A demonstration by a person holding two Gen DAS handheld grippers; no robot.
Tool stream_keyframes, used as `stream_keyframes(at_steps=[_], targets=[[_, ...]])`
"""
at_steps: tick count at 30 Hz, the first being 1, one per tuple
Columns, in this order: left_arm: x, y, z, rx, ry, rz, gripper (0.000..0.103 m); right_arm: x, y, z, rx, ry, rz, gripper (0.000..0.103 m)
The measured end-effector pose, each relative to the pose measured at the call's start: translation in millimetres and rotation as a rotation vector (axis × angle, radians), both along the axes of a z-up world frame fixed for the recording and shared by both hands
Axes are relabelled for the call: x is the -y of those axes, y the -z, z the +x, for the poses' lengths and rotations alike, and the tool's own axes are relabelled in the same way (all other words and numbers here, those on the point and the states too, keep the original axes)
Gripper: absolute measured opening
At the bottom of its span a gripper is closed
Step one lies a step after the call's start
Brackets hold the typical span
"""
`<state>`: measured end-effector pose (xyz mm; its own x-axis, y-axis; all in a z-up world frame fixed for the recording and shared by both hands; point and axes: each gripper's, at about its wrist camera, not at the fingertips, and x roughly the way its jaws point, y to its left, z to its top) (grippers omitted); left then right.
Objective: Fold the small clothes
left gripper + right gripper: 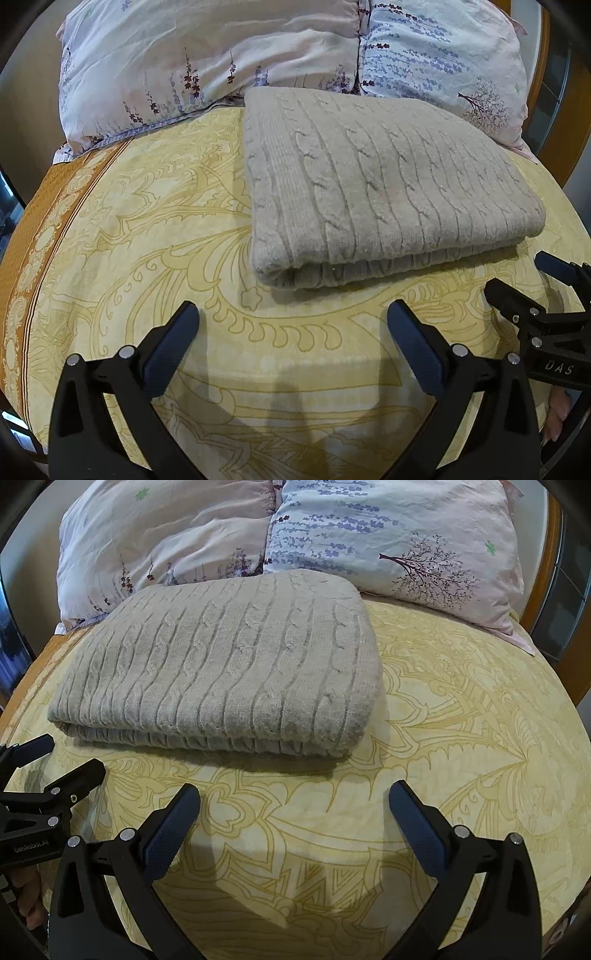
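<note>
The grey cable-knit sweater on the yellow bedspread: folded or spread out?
Folded. The grey cable-knit sweater is a compact rectangle with stacked layers visible along its near edge; both grippers sit clear of it, jaws open.

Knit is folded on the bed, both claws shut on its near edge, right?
Not quite. The knit is folded on the bed, but both claws are open and short of it: left claw in the left wrist view, right claw in the right.
</note>
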<state>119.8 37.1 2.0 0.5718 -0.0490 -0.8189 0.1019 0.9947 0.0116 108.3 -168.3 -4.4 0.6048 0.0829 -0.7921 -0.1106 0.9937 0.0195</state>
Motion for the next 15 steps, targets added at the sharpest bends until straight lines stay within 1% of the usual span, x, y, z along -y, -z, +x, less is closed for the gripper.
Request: stream_keyframes(at_steps=[15], targets=[[0.5, 0.6, -0.3, 0.000, -0.004, 0.001, 0.101, 0.8, 0.4, -1.1, 0.004, -0.004, 0.001, 0.102]])
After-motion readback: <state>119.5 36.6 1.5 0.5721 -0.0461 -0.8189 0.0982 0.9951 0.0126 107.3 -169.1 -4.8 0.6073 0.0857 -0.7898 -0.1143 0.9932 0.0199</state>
